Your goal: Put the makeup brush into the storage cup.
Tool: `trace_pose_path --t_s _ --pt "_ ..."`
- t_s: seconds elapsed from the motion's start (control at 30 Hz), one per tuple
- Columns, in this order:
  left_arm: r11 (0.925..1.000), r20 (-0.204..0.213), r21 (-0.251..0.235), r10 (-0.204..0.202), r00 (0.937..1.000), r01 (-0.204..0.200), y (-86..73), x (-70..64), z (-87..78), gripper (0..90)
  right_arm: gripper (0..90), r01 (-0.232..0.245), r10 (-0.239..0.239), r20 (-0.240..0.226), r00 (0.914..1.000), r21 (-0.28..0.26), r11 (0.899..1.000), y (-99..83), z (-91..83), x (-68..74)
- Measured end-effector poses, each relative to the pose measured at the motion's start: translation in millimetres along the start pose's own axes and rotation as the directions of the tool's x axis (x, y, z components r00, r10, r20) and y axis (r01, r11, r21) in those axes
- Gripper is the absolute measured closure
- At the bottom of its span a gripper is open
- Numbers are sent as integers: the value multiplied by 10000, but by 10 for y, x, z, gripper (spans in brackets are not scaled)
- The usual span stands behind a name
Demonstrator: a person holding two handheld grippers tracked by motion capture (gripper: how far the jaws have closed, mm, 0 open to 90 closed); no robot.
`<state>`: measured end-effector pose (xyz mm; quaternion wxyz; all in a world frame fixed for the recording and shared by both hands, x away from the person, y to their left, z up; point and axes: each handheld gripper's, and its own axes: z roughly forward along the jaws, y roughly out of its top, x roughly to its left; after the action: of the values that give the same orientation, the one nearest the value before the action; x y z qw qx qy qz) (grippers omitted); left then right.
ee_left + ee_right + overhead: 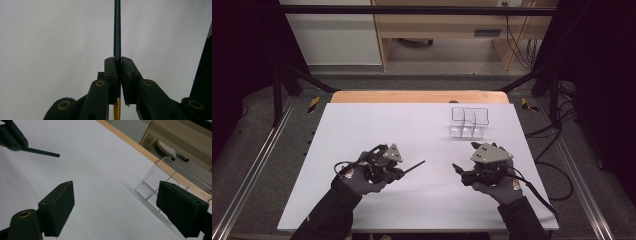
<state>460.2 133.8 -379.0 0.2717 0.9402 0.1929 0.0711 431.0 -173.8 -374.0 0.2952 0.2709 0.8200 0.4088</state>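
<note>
Holding pencil point(117, 30) clenched in left jaws; right jaws released. Next: carry pencil to organizer point(469, 122), drop in.

White table top point(362, 130) under my grippers, wooden edge point(419, 96) at its far side, grey floor point(257, 150) beyond my left gripper, pale wooden desk point(452, 25) and white cabinet point(332, 37) far ahead, black frame bars point(412, 9) overhead, dark surroundings

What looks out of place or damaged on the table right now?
Nothing stands out. The clear organizer stands upright, the left gripper is shut on a dark pencil, and the right gripper is open.
</note>
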Motion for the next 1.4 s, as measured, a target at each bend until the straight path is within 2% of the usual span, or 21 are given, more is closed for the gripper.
trace_pose_path --t_s 0.1,0.2,0.33,0.43,0.57,0.77,0.93,1.03,1.2,1.27,1.4 --pt "9999 101 74 145 9998 -146 33 -7 -5 824 162 607 -605 -67 9981 291 9977 48 9 43" --pt "9995 293 112 286 9992 -289 68 -10 -10 824 179 1197 -1190 -198 9927 437 9918 92 10 96" --pt "9988 581 151 455 9973 -464 122 -17 -16 824 189 1924 -1901 -421 9809 583 9796 142 8 160" --pt "9984 787 158 532 9955 -546 161 -17 -23 824 191 2290 -2257 -554 9726 633 9714 168 -1 193" --pt "9977 1035 202 629 9926 -653 208 -4 -35 824 196 2884 -2842 -652 9565 678 9551 191 -7 241" --pt "9958 1203 393 780 9897 -832 266 -6 -29 824 199 3768 -3706 -790 9254 888 9220 223 -4 317" --pt "9946 1346 532 817 9875 -895 300 -10 -13 824 204 4169 -4103 -814 9083 967 9038 251 -1 361" --pt "9934 1357 656 845 9871 -940 326 -17 -1 824 205 4497 -4418 -916 8924 1021 8873 267 9 393" --pt "9917 1436 785 901 9855 -1021 372 -35 10 824 207 5215 -5130 -965 8529 1162 8453 285 30 454" --pt "9916 1458 843 854 9856 -984 387 -49 25 824 209 5381 -5305 -914 8428 1194 8344 290 40 482" --pt "9905 1506 905 895 9845 -1039 418 -74 49 824 217 5828 -5742 -1004 8125 1227 8033 297 69 534"
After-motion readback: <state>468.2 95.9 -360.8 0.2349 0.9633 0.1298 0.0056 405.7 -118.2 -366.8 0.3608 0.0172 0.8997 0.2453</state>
